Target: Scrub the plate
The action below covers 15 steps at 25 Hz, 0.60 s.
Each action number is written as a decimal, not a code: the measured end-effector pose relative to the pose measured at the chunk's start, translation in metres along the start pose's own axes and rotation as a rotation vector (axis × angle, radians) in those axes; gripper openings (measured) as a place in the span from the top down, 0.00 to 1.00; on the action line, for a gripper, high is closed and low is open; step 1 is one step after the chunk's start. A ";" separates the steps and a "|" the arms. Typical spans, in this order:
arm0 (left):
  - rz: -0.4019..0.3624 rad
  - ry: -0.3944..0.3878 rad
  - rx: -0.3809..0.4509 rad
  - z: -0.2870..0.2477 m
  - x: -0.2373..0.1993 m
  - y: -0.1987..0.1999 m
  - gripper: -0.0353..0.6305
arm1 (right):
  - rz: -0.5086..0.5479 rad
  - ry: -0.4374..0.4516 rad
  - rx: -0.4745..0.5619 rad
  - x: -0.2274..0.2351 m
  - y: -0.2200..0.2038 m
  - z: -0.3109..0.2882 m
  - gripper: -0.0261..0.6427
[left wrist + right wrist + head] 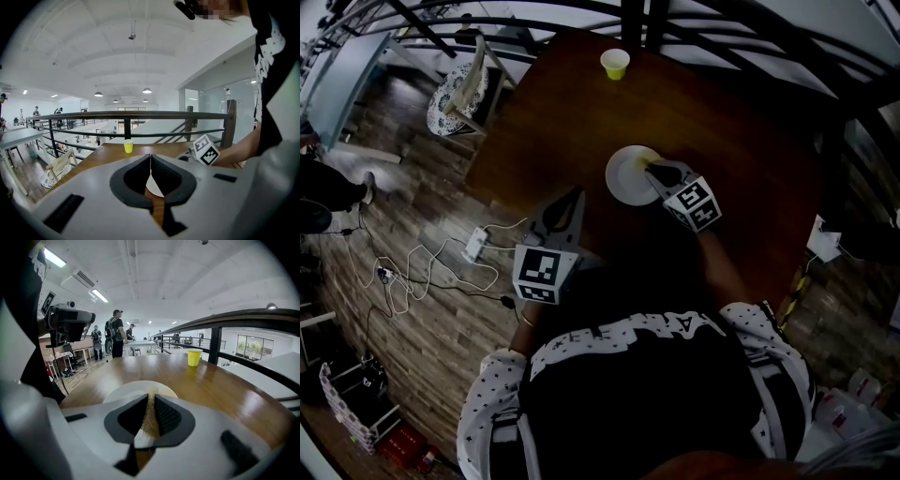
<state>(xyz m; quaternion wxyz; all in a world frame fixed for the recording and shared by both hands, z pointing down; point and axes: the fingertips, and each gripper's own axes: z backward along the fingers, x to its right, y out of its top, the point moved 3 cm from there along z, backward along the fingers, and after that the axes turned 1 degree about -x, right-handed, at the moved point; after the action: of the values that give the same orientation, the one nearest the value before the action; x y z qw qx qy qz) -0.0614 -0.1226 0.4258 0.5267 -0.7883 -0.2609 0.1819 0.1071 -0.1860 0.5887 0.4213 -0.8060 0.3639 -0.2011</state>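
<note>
A white plate (628,178) lies on the dark wooden table (741,141). My right gripper (652,170) reaches over the plate's right rim, shut on a thin yellow-brown scrub pad (148,416). In the right gripper view the plate (126,391) shows just beyond the jaws. My left gripper (574,196) hovers near the table's left edge, left of the plate and apart from it. Its jaws are shut with nothing between them, and a sliver of the plate (154,187) shows below them. A yellow cup (615,63) stands at the table's far side.
A railing (140,115) runs behind the table. A chair (471,86) stands off the far left corner. Cables and a power strip (475,244) lie on the wooden floor to the left. People (115,336) stand in the distance.
</note>
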 end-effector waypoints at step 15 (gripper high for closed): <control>0.007 -0.002 0.009 0.004 0.004 0.001 0.93 | -0.002 0.013 -0.024 -0.010 -0.005 0.007 0.89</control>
<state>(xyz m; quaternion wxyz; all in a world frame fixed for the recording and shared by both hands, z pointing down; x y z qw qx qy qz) -0.0599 -0.1174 0.4232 0.5295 -0.7865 -0.2579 0.1857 0.1071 -0.1726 0.5884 0.4088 -0.8101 0.3683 -0.2024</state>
